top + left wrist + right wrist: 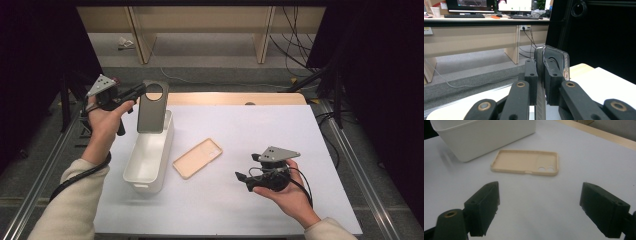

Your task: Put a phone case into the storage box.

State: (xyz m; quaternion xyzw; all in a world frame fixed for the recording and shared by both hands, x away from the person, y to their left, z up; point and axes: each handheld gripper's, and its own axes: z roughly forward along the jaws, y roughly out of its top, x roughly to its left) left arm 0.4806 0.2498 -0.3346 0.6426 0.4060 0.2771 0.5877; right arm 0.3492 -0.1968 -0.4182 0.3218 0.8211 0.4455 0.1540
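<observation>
Left gripper (136, 93) clenched on 1 dark grey plastic phone case (152, 107), held upright above the white rectangular plastic bin (135, 172); not yet dropped in. Beige phone case (197, 158) lies on table beside bin, untouched. Right gripper (241, 177) released, near it.

Even overhead light brightens the white tabletop (260, 130) while the surroundings fall dark; shadows stay soft, and both gripper views blur slightly at their near black jaws.

Open tabletop (260, 130) lies right of the white bin (150, 160); beige case (197, 158) lies just beside it.
</observation>
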